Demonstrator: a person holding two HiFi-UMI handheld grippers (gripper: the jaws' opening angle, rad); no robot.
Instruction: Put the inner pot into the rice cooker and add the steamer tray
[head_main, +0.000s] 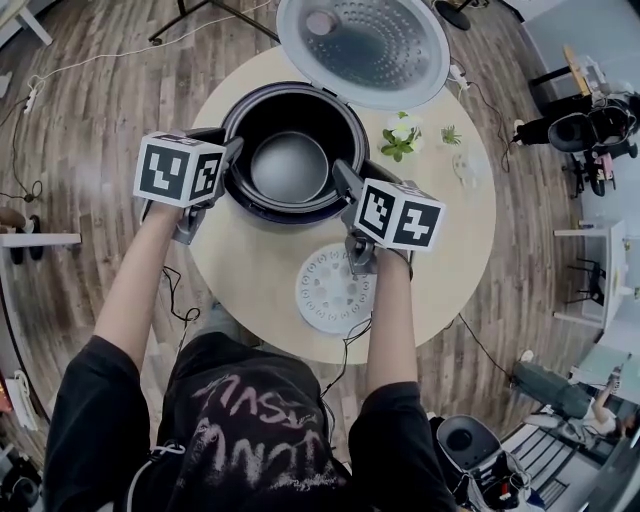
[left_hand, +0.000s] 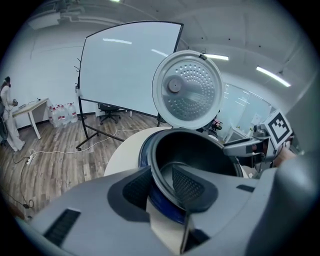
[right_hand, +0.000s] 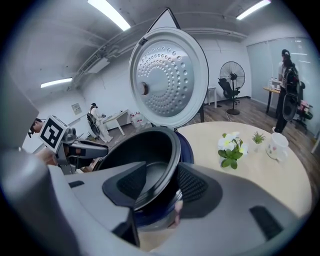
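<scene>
1. Head view, nearest first: finding the white steamer tray (head_main: 333, 290) lying flat on the round table (head_main: 250, 270), at about 6 o'clock from the rice cooker (head_main: 292, 214) and untouched by either tool.
2. Straddling the inner pot (head_main: 290, 165) rim at 9 o'clock with the left gripper (head_main: 232, 152), jaws spread a little, one pad inside the wall and one outside, seemingly not pressing.
3. Straddling the same rim at 4 o'clock with the right gripper (head_main: 345, 175), jaws standing wider apart, pads clear of the metal.
4. Judging the first half done, with the pot sitting level down inside the cooker body; still needing the tray fetched and set into the pot.
5. Noting the perforated lid (head_main: 365, 45) standing open at 12 o'clock, blocking nothing.
6. Sharing the pale tabletop at 3 o'clock: a small flower sprig (head_main: 402, 135) and a cup (right_hand: 276, 145).
7. Looking past the table: wooden floor (head_main: 90, 110) with trailing cables, a large white screen (left_hand: 125, 70) on a stand, a standing fan (right_hand: 231, 75).
</scene>
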